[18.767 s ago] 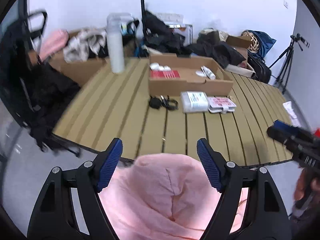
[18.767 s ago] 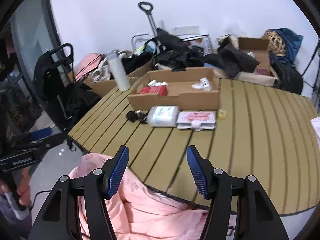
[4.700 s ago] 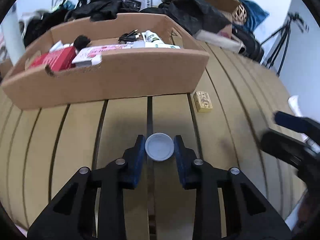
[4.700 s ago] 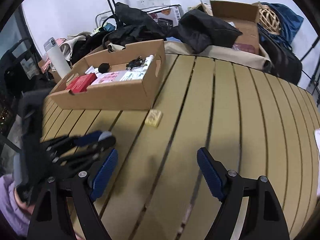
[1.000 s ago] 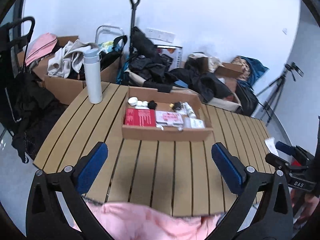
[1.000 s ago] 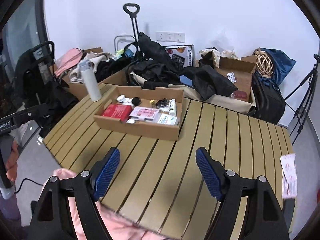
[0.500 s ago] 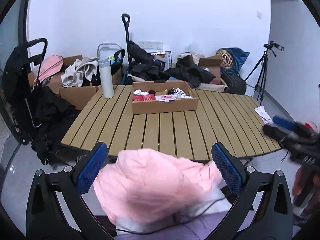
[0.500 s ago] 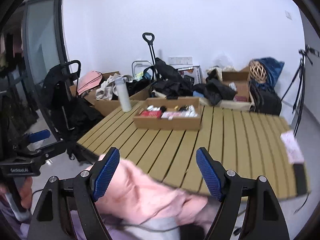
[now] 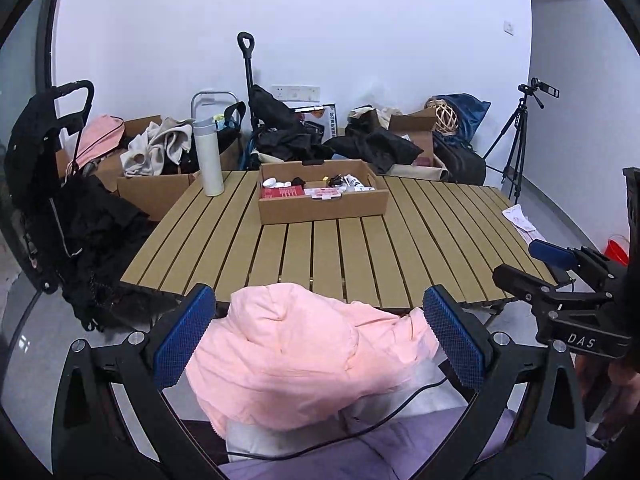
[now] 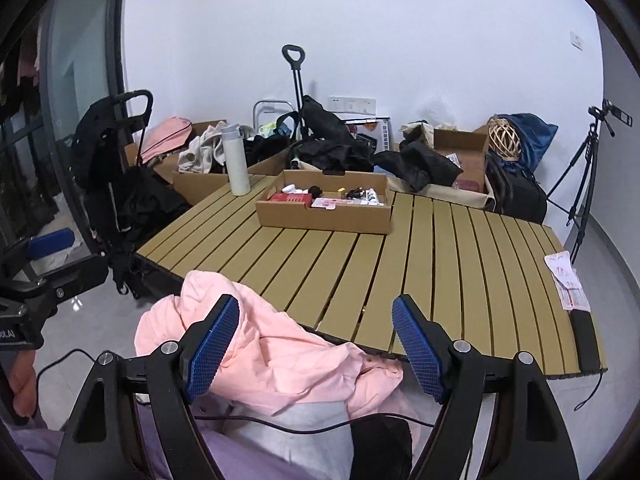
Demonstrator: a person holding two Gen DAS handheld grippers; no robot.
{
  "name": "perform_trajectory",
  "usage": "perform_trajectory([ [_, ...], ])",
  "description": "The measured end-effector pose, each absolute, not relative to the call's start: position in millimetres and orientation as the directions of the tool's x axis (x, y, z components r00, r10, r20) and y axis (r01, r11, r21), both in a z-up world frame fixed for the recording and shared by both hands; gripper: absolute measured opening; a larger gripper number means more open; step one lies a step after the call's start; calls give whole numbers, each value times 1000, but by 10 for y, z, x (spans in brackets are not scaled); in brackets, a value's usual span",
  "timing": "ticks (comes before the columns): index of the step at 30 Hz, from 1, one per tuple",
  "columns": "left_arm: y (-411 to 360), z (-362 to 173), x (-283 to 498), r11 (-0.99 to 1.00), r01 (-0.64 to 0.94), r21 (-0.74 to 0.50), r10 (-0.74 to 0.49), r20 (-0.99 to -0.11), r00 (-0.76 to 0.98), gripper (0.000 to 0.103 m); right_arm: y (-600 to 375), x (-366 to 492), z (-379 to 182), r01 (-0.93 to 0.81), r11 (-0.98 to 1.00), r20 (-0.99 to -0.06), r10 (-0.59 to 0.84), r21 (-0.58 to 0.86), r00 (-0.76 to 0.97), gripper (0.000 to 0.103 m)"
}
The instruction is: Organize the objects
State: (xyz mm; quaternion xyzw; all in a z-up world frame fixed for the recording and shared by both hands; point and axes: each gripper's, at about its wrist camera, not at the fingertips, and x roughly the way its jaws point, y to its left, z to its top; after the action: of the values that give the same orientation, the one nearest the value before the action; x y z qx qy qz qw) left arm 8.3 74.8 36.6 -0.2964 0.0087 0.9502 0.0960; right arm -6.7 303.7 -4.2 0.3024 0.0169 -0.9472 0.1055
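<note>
A shallow cardboard box (image 9: 320, 208) stands on the slatted wooden table (image 9: 360, 252), holding a red packet, a pink card, a white jar, a tube and small dark items. It also shows in the right wrist view (image 10: 324, 214). My left gripper (image 9: 318, 336) is open and empty, held back from the table's near edge above a pink garment (image 9: 304, 356). My right gripper (image 10: 316, 346) is open and empty, also back from the table (image 10: 440, 264). Each gripper shows at the edge of the other's view.
A white bottle (image 9: 208, 156) stands at the table's far left corner. Cardboard boxes, dark clothes and bags are piled behind the table. A tripod (image 9: 520, 140) stands at the right. A black phone (image 10: 584, 340) and a paper (image 10: 566, 280) lie at the table's right edge.
Both grippers have drawn back from the table; the pink garment fills more of the lower view. Both stay open and empty.
</note>
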Motion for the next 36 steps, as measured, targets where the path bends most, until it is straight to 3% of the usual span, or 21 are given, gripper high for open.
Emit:
perform_trajectory([
  [36,701,301,46,-985,-165,-51,163,-590,-791,103,3019,-116,-137,225,-973,-599,-206,44,-774,82],
])
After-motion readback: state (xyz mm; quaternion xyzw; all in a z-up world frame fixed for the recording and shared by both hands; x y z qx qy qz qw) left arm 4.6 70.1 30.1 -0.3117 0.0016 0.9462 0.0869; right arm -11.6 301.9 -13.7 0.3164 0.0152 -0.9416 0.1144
